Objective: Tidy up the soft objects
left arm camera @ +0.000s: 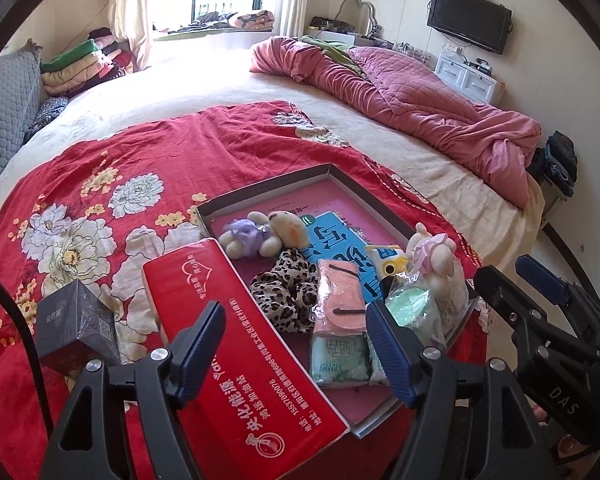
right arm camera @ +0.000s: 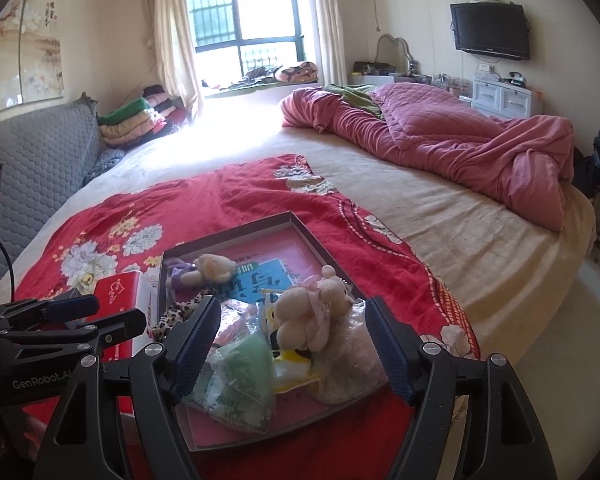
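Observation:
A shallow grey tray [left arm camera: 268,184] [right arm camera: 228,228] lies on the red floral cloth [left arm camera: 100,184] on the bed. It holds a plush with a purple dress [left arm camera: 260,232] [right arm camera: 208,270], a cream plush with a pink bow [left arm camera: 434,256] [right arm camera: 316,312], a leopard scrunchie [left arm camera: 284,292] [right arm camera: 180,312], tissue packs [left arm camera: 338,332] [right arm camera: 236,384] and a blue book [left arm camera: 340,240]. My left gripper [left arm camera: 296,356] is open and empty above the tray's near side. My right gripper [right arm camera: 292,352] is open and empty, hovering around the cream plush; it also shows in the left wrist view [left arm camera: 540,304].
A red tissue box [left arm camera: 236,360] [right arm camera: 124,296] leans at the tray's left edge. A dark small box [left arm camera: 76,328] sits left of it. A pink quilt [left arm camera: 400,104] lies bunched at the bed's far right. Folded blankets [left arm camera: 80,64] are stacked far left.

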